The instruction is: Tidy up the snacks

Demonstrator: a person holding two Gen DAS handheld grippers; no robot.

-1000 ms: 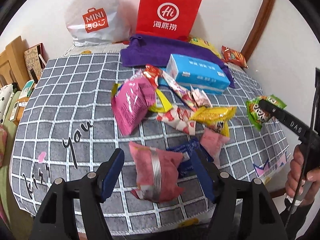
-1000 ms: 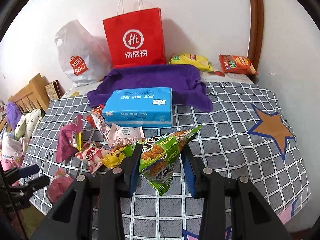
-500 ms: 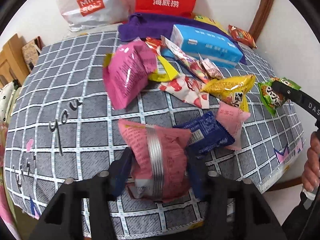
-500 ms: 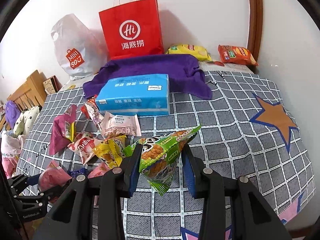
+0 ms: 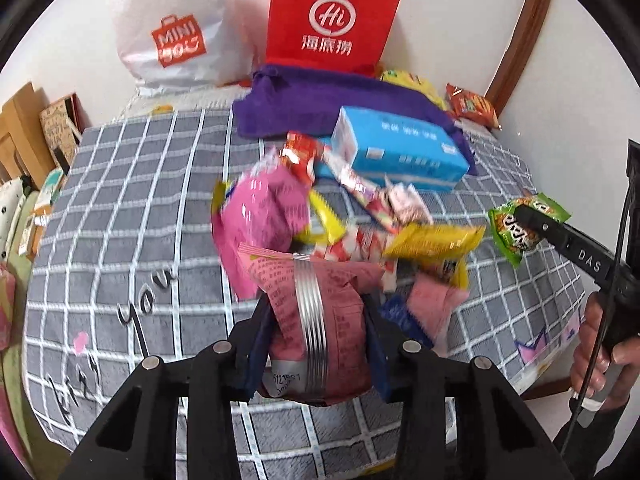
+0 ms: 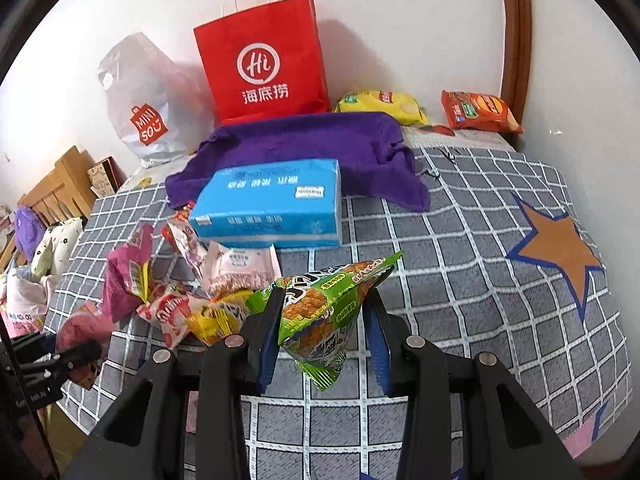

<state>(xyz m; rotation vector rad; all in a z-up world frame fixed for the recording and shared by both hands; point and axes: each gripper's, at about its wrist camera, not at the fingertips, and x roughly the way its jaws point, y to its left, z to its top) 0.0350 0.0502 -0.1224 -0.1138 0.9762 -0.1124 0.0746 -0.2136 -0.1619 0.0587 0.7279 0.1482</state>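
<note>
**Both hand-held grippers loaded with snack packets**

The left hand-held gripper (image 5: pixel 316 344) has just been closing, and its blue pads now press both sides of a dusky-pink snack packet (image 5: pixel 316 312) with a silver seam down its middle. The packet stands upright between the fingers, above the grey checked cloth (image 5: pixel 140 208).

Just beyond it lies the loose snack pile (image 5: pixel 352 220): a bright pink bag, yellow packets and red-and-white wrappers, touching and overlapping. Behind the pile sits a blue tissue pack (image 6: pixel 272 204), partly on a purple towel (image 6: pixel 304 144). A white MINISO bag (image 6: pixel 144 104) and a red paper bag (image 6: pixel 264 60) stand against the wall.

The right hand-held gripper (image 6: pixel 324 320) is clamped on a green snack packet (image 6: pixel 324 308), held clear of the cloth, to the right of the pile. A hand (image 5: pixel 596 344) holds this gripper's handle.
</note>
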